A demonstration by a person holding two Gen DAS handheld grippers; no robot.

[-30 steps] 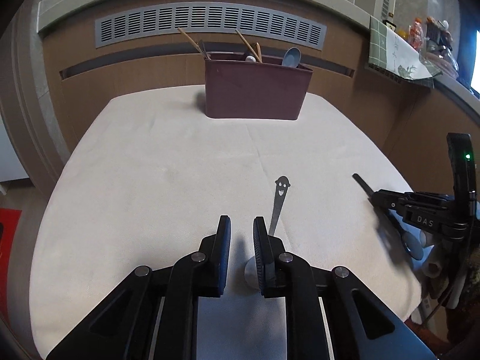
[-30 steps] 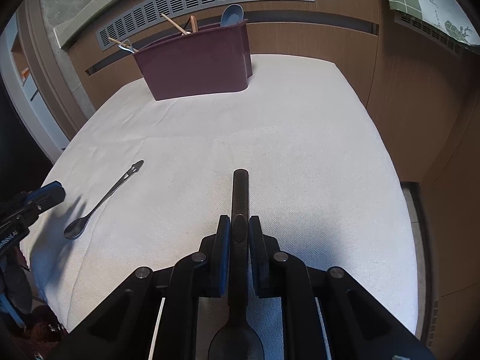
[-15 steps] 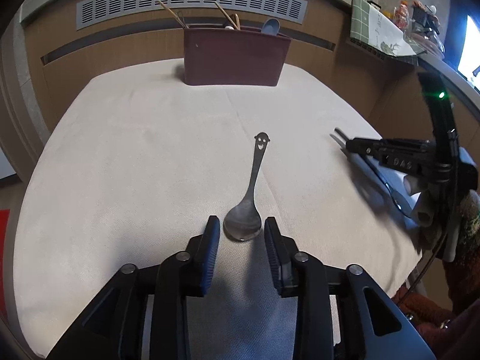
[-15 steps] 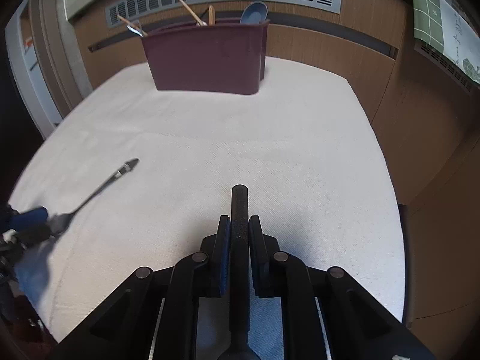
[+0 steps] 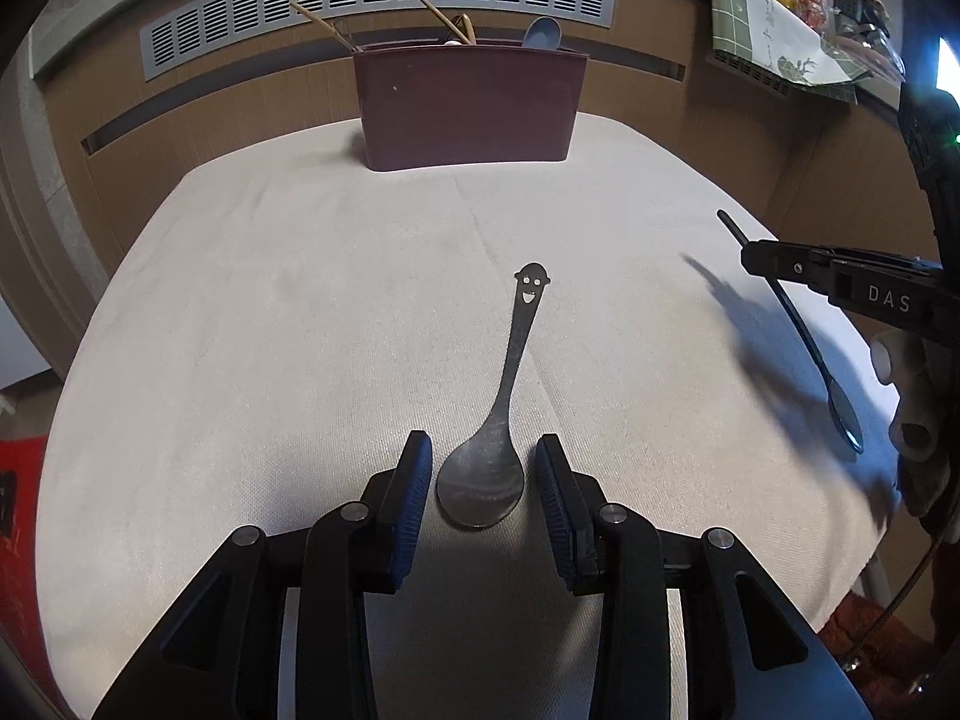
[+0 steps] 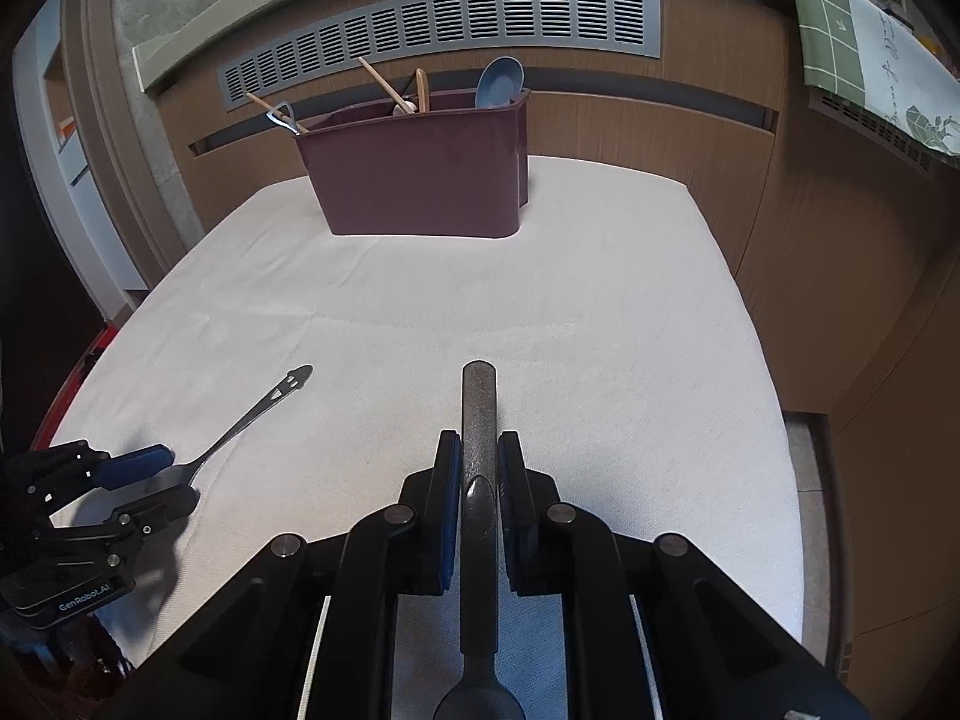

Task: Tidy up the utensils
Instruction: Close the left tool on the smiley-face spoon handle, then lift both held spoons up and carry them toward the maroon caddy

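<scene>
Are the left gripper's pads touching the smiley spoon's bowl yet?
Apart. The left wrist view shows cloth between each pad and the smiley spoon.

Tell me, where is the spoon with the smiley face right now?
The smiley spoon lies on the white cloth, its bowl between the open left fingers and its smiley end pointing toward the maroon holder.

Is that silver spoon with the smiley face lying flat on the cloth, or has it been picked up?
Lying flat. The silver smiley-face spoon rests on the white tablecloth, bowl between the open left gripper fingers, untouched.
</scene>
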